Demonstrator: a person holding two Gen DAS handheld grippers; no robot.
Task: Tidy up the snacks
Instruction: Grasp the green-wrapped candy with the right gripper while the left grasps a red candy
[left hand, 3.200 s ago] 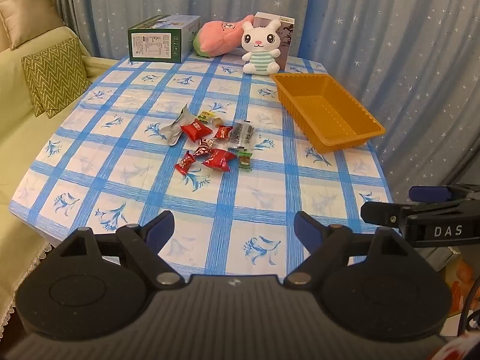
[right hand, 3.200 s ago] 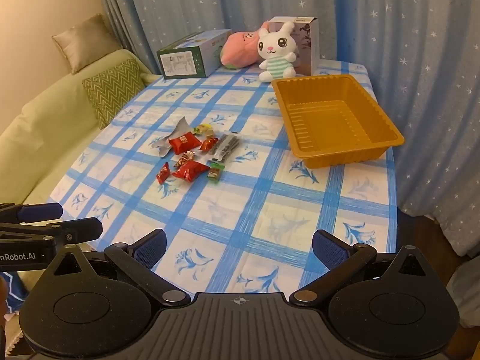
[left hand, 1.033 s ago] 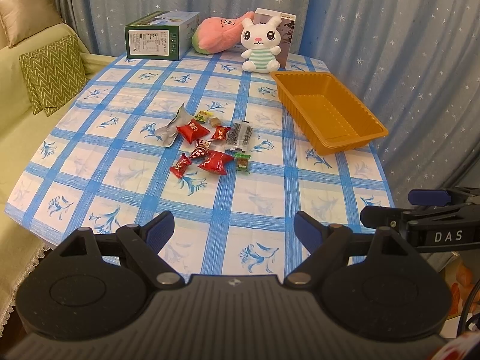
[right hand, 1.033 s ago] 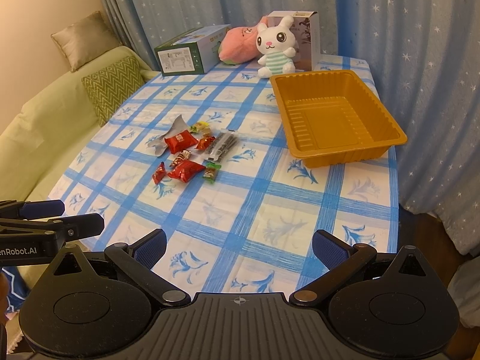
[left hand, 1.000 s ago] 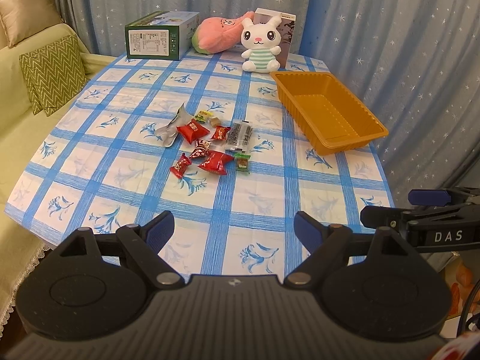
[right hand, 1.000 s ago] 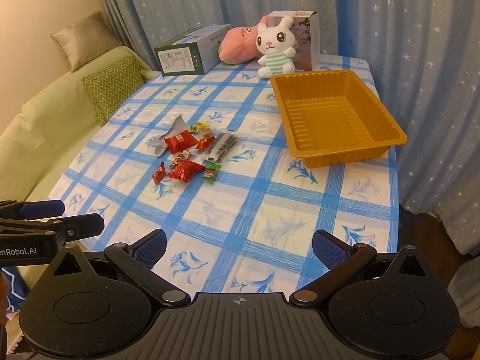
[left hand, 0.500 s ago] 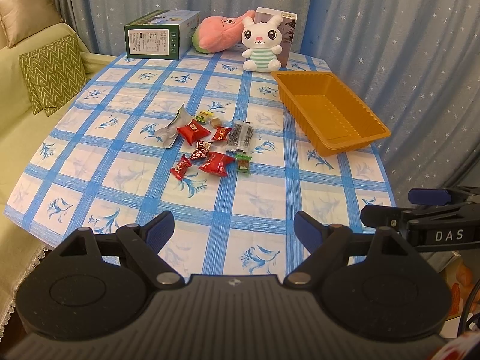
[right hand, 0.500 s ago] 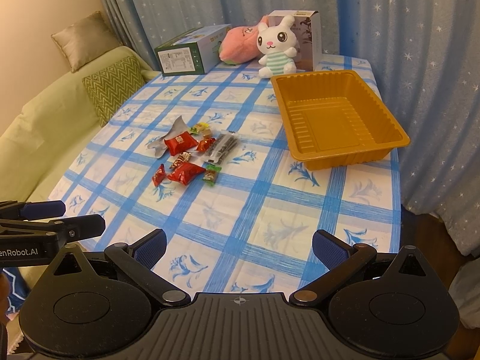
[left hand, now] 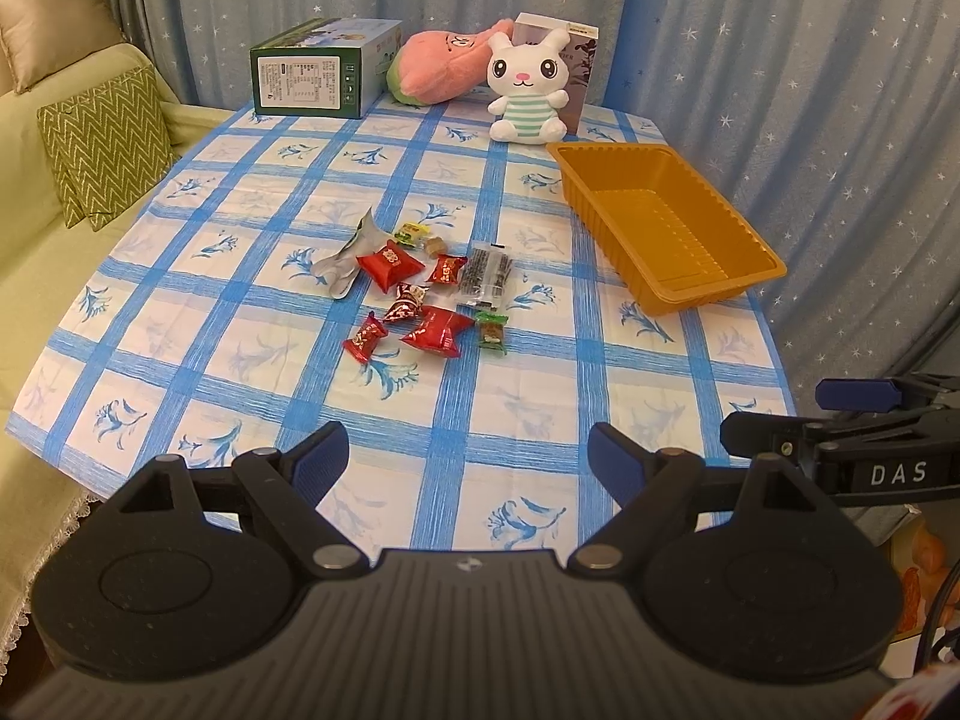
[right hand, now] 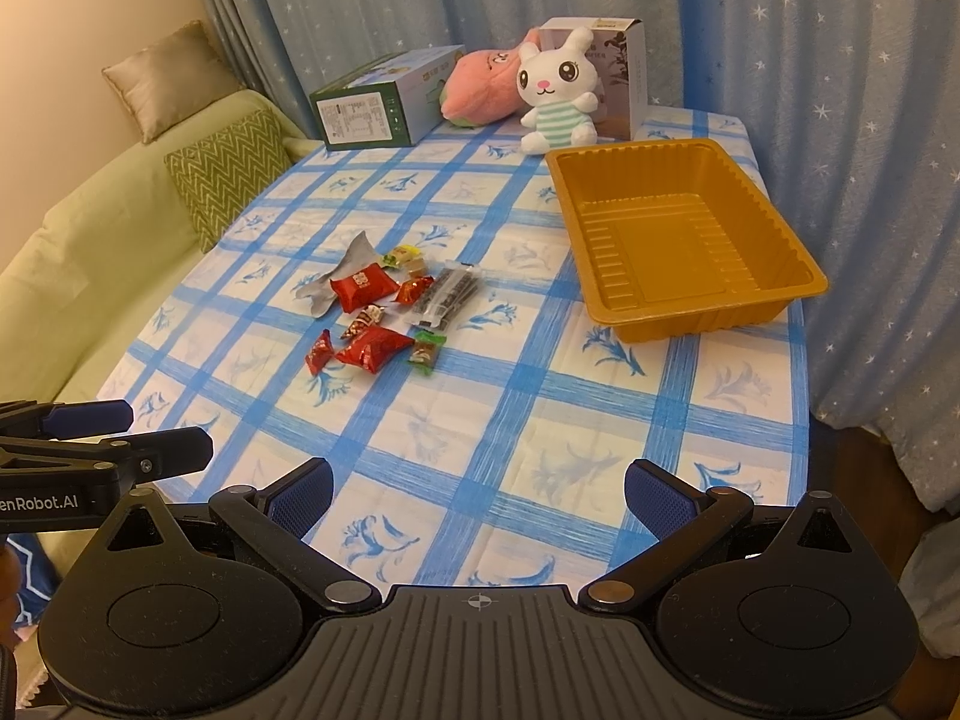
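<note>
Snacks (left hand: 420, 288) clustered mid-worktop, left of orange tray (left hand: 744, 252), well apart from it. Count by type: four red-wrapped pieces — large red pack (left hand: 390, 264), small red one (left hand: 447, 269), flat red pack (left hand: 438, 330), twisted red candy (left hand: 365, 337); one red-and-gold twisted candy (left hand: 407, 305) between them; one clear pack of dark sticks (left hand: 486, 276) on cluster's right side; one green-wrapped candy (left hand: 492, 331) at near right; one yellow-green candy (left hand: 411, 234) and one small tan piece (left hand: 433, 246) at far edge; one silver wrapper (left hand: 348, 261) at left, partly under large red pack. Ten items total, all lying flat on worktop (left hand: 252, 300) with blue checked cloth. Same cluster seen from right wrist (right hand: 384, 312).

One orange tray (right hand: 804, 276), ribbed walls, nothing inside, near right edge of worktop.

Far end: one green box (left hand: 318, 72), one pink plush (left hand: 438, 69), one white bunny plush (left hand: 528, 90) upright just in front of one brown carton (left hand: 579, 78). Two cushions on sofa at left: zigzag green (left hand: 102, 144), plain tan (left hand: 48, 18).

Left tongs (left hand: 468, 456) spread wide, holding nothing, above near edge of worktop. Right tongs (right hand: 477, 489) also spread wide, holding nothing, above near edge, side by side with left ones.
</note>
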